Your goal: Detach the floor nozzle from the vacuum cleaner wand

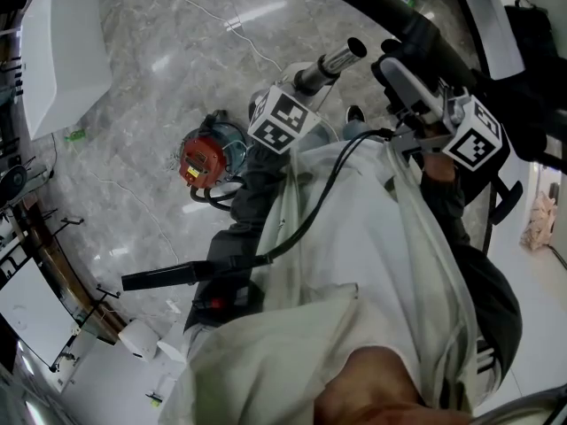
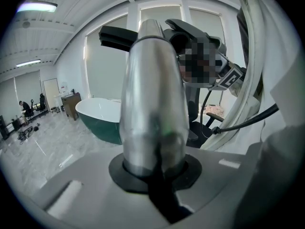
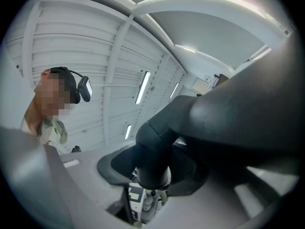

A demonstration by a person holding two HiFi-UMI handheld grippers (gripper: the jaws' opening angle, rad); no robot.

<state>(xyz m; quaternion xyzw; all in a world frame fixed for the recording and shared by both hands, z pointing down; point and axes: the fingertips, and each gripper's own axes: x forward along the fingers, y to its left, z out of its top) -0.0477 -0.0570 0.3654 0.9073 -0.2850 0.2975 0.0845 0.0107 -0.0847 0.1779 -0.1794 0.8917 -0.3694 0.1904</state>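
Head view | left gripper (image 1: 310, 80) fingers clenched on wand (image 1: 342, 57) | right gripper (image 1: 400, 65) — apparently tilted upward — fingers grasping floor nozzle (image 1: 383, 3)

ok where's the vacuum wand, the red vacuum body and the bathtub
vacuum wand (image 1: 330, 61), head view, silver tube near its end
red vacuum body (image 1: 202, 158), head view, its red top
bathtub (image 2: 97, 123), left gripper view, green outer wall

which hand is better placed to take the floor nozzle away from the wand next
Right, probably. The right gripper is shut on the floor nozzle at its dark neck, so it can carry it off. The left gripper clamps the silver wand and looks better used to brace it.
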